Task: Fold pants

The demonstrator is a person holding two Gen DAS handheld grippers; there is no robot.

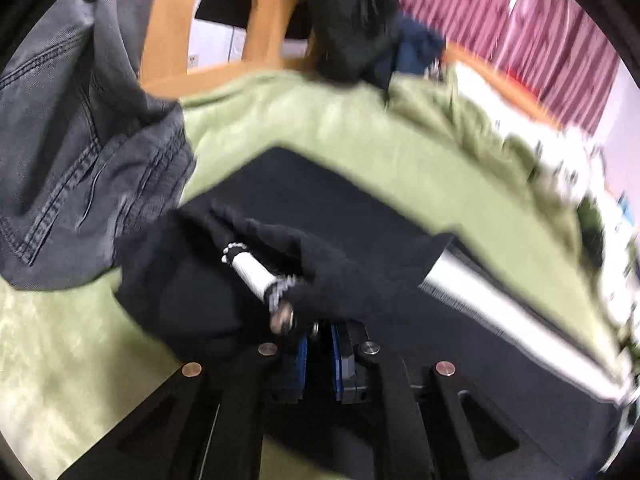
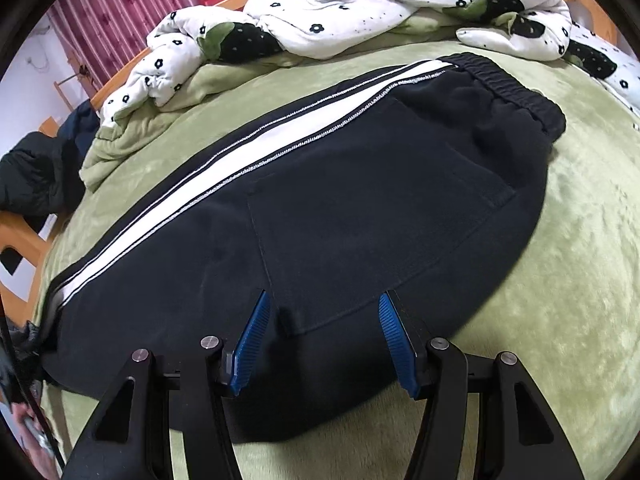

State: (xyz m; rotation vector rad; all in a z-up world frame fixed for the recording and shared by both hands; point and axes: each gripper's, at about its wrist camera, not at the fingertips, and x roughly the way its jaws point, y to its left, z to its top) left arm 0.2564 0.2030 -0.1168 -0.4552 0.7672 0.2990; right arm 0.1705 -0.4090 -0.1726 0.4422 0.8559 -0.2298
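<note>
left wrist view: blurred by motion; the pants [image 1: 224, 280] are the landmark here
left tongs [image 1: 320, 344]: blue pads drawn close together with only a thin gap; a bunched end of the pants lies right at their tips, gathered up off the bed, and the pads appear to pinch it
pants, this view: black cloth with a white stripe and a speckled trim; the crumpled end rises in front of the tongs, the rest runs flat away behind it
grey garment [image 1: 80, 152]: stitched denim-like cloth, hanging above and left of the pants end, partly over it
green blanket [image 1: 360, 140]: spread under the pants and beyond them
wooden frame [image 1: 172, 20]: past the blanket, far behind the pants
dark clothes [image 1: 352, 20]: heaped beyond the blanket, far side from the pants
right wrist view: sharp; landmark again the pants [image 2: 320, 200]
right tongs [image 2: 322, 340]: pads stand partly apart, about halfway; nothing gripped; they hover at the near edge of the pants, one pad to each side of the corner of the patch pocket [image 2: 360, 220]
pants, this view: lying flat on the green blanket [image 2: 560, 280]; elastic waistband [image 2: 520, 84] at the far right end; white side stripe [image 2: 240, 152] along the far edge
flowered quilt [image 2: 360, 12]: white with black flowers, bundled beyond the pants
red curtain [image 2: 140, 0]: behind the quilt, far from the pants
</note>
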